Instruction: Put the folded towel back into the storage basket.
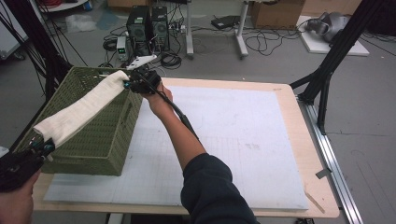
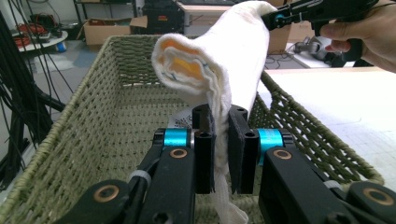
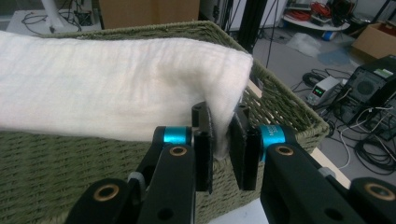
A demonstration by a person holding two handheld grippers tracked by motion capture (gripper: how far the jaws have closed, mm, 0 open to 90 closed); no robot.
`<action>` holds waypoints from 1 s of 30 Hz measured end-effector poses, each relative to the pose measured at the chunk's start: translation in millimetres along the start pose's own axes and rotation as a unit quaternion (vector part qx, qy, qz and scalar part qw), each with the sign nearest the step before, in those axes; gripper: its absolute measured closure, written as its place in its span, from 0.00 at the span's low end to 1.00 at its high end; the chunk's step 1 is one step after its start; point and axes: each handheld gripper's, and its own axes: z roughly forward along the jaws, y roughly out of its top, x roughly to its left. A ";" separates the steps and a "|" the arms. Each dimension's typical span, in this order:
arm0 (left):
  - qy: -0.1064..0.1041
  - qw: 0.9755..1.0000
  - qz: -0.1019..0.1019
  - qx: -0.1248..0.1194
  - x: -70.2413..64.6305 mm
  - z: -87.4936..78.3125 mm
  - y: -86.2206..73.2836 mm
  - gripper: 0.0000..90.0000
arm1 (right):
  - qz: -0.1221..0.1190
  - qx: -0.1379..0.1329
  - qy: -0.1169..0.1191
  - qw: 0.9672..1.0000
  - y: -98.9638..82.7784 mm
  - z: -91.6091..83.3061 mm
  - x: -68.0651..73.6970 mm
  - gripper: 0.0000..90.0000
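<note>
A folded white towel (image 1: 84, 109) is stretched level above the green basket (image 1: 100, 140), each end clamped by the left hand-held gripper (image 2: 220, 149) and right hand-held gripper (image 3: 219, 140), seemingly so it can be lowered inside flat.

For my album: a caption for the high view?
Two handheld grippers stretch a folded white towel over a green wicker basket.

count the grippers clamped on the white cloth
2. The left gripper pinches the near end of the folded cloth above the green basket; the right gripper pinches its far end.
</note>
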 end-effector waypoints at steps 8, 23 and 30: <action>0.013 1.000 -0.005 0.001 7.4 2.3 0.2 0.91 | 0.002 0.004 -0.004 1.000 4.2 10.5 2.1 0.90; 0.072 0.997 -0.015 -0.006 17.3 -4.7 10.0 0.46 | -0.013 0.022 -0.021 0.999 10.9 20.9 12.8 0.62; 0.029 0.999 -0.018 -0.028 4.3 -3.6 14.9 0.43 | 0.000 0.002 -0.008 1.000 7.0 -5.6 5.8 0.56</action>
